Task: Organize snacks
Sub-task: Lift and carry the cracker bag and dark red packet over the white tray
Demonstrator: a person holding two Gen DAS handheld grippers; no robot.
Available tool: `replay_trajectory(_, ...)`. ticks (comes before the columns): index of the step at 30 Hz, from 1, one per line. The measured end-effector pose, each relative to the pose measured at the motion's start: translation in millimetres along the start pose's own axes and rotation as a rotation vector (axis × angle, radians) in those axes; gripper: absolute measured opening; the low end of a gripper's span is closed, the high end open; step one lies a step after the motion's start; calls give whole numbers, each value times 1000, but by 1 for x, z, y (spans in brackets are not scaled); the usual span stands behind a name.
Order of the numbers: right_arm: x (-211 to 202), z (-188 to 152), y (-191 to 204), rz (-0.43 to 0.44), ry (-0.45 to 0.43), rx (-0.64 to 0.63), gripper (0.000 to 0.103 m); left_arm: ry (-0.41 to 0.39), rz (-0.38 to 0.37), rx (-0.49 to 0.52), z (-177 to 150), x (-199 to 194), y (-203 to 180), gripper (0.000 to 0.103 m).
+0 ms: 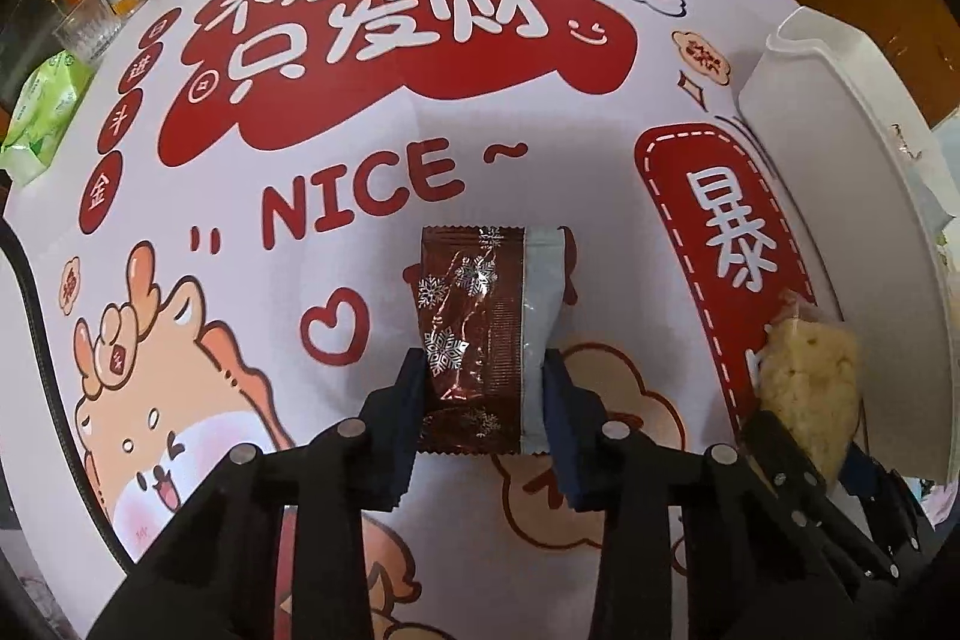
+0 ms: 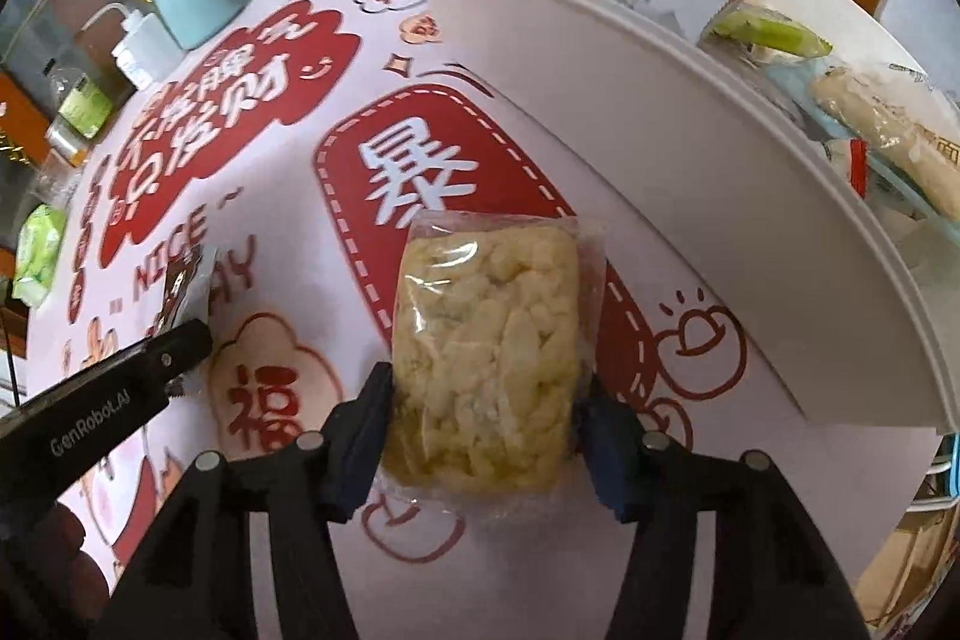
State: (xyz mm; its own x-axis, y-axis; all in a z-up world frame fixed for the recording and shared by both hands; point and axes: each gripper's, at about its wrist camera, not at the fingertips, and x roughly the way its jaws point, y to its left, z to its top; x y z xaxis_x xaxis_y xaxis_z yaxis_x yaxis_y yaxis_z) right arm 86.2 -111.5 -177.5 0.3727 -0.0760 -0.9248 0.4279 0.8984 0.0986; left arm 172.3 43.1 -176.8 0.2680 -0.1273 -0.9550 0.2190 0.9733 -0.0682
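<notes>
The left gripper (image 1: 486,370) points steeply down at the table (image 1: 360,172), its fingers (image 1: 414,388) closed against both long edges of a brown snack packet (image 1: 480,334) printed with snowflakes, which lies on the red-and-pink cartoon cloth. To its right, the right gripper (image 2: 486,400) has its fingers (image 2: 366,430) pressed on the sides of a clear packet of pale yellow puffed snack (image 2: 486,352). Just beyond that packet stands a white bin (image 2: 630,172) already holding several wrapped snacks (image 2: 774,34).
</notes>
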Motion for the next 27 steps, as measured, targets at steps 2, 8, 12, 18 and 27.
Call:
replay_trajectory(2,-8,-1,2,14,-16,-15,58,-16,-4,2,-2,-11,0,35)
replay_trajectory(8,-44,2,5,68,-90,-56,58,-83,-12,29,-4,-48,-8,35)
replay_trajectory(12,-73,8,-2,92,-153,-77,58,-133,-24,44,-6,-78,-18,35)
replay_trajectory(18,-119,24,-21,98,-264,-110,58,-205,-43,76,-5,-119,-43,35)
replay_trajectory(27,-161,62,-74,74,-390,-123,58,-288,-80,103,6,-156,-104,35)
